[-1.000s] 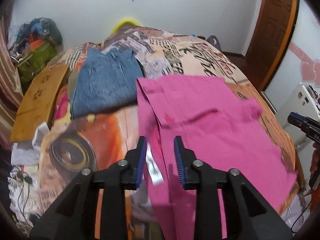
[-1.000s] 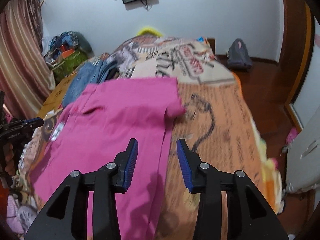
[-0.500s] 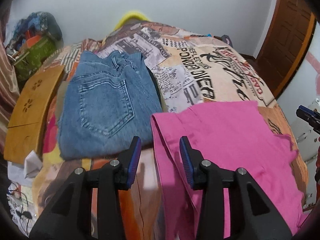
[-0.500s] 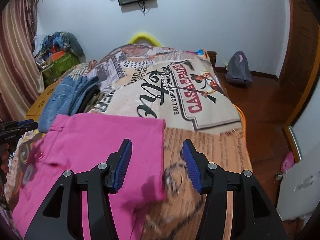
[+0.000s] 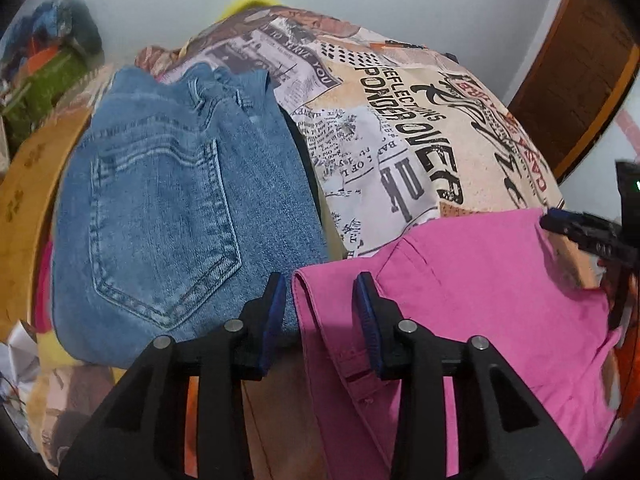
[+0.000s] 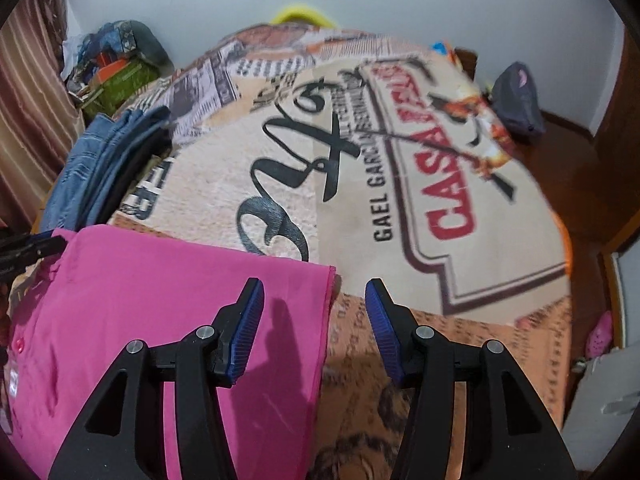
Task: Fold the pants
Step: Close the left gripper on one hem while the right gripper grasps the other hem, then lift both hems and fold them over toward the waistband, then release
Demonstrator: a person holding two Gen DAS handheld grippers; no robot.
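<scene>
Pink pants (image 5: 480, 300) lie flat on the bed, also in the right wrist view (image 6: 160, 320). My left gripper (image 5: 320, 312) is open, its jaws either side of the pants' far left corner. My right gripper (image 6: 316, 320) is open, its jaws either side of the pants' far right corner and edge. The right gripper's tip shows at the right edge of the left view (image 5: 588, 232); the left gripper's tip shows at the left edge of the right view (image 6: 28, 248).
Folded blue jeans (image 5: 172, 208) lie just left of the pink pants, on a stack (image 6: 100, 168). The printed bedspread (image 6: 360, 184) stretches beyond. A wooden board (image 5: 28, 184) and clutter (image 6: 116, 68) sit left. A dark bag (image 6: 516, 100) lies on the floor at right.
Both grippers have moved forward along the pink pants to their far edge and lowered toward the two far corners. The jaws have stayed open.
</scene>
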